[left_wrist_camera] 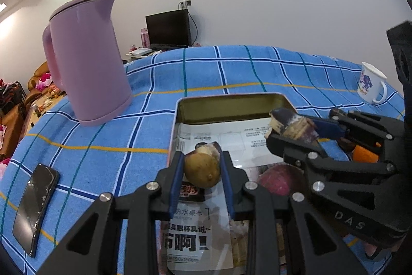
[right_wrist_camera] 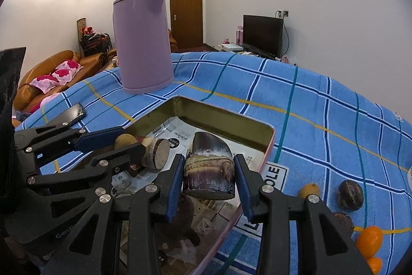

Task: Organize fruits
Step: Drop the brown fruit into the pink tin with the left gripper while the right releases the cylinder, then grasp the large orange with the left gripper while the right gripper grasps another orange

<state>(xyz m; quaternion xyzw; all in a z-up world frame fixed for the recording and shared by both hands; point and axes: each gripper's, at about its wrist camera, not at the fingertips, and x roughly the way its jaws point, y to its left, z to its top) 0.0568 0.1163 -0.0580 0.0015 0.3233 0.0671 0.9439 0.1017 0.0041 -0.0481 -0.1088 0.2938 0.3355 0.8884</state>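
Note:
A shallow metal tin (left_wrist_camera: 231,108) lined with printed paper lies on the blue checked tablecloth. My left gripper (left_wrist_camera: 201,159) is shut on a small round brown fruit (left_wrist_camera: 202,172) just above the tin's near end. A short cut cane piece (right_wrist_camera: 157,153) lies right behind that fruit. My right gripper (right_wrist_camera: 209,164) is shut on a stubby dark purple sugarcane piece (right_wrist_camera: 208,172), held over the tin (right_wrist_camera: 226,117). The left wrist view shows this right gripper (left_wrist_camera: 291,128) coming in from the right. A reddish-purple fruit (left_wrist_camera: 274,181) rests inside the tin.
A pink kettle (left_wrist_camera: 87,63) stands behind the tin on the left, with a phone (left_wrist_camera: 34,205) near the left edge and a white mug (left_wrist_camera: 370,86) far right. Right of the tin lie a yellowish fruit (right_wrist_camera: 309,190), two dark round fruits (right_wrist_camera: 350,195) and oranges (right_wrist_camera: 369,239).

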